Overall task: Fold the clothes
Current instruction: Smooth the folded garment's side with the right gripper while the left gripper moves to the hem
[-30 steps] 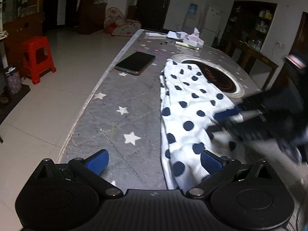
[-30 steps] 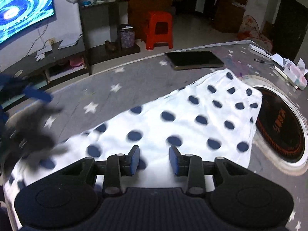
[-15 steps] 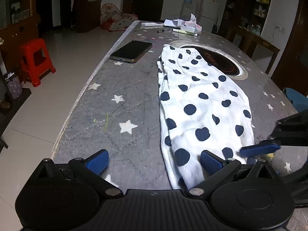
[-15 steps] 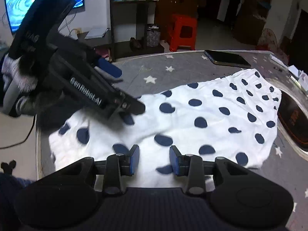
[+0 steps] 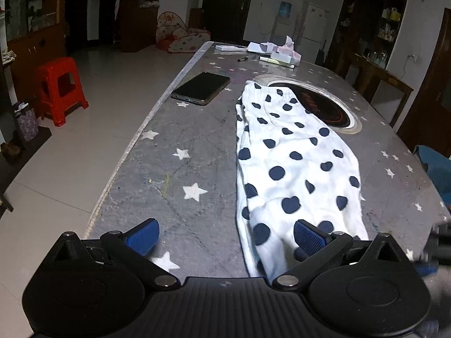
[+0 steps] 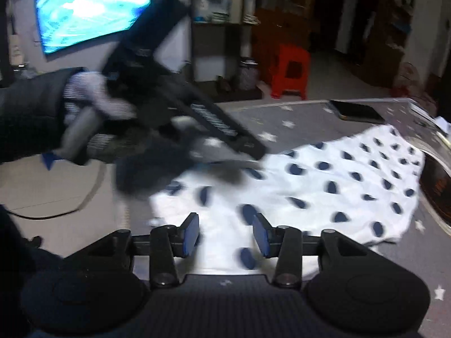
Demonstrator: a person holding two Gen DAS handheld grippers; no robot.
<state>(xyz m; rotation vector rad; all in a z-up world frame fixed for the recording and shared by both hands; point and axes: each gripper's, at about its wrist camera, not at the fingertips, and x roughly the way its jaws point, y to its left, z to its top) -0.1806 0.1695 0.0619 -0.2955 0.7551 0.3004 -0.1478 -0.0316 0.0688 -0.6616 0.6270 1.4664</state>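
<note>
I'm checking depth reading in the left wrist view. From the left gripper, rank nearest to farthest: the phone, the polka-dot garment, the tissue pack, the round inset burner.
1. Polka-dot garment: right of centre, its near end beside the left gripper.
2. Phone: left of the garment, mid-table.
3. Round inset burner: right, partly under the garment; close to the phone's depth.
4. Tissue pack: far end.

- The garment (image 5: 293, 155) lies on the table (image 5: 174, 169), running from the near edge at 6 o'clock away toward 12
- The phone (image 5: 201, 88) lies on the table at 10 o'clock of the garment, apart from it
- The round hob (image 5: 332, 107) is set in the table at 1 o'clock of the garment, whose far end overlaps its rim
- Papers and a tissue pack (image 5: 282, 53) sit at the table's far end, at 12 o'clock
- The stool (image 5: 60, 90) stands on the floor at 9 o'clock of the phone, well apart
- In the right wrist view the left gripper (image 6: 214, 166) hangs over the garment's near end at 10 o'clock
</note>
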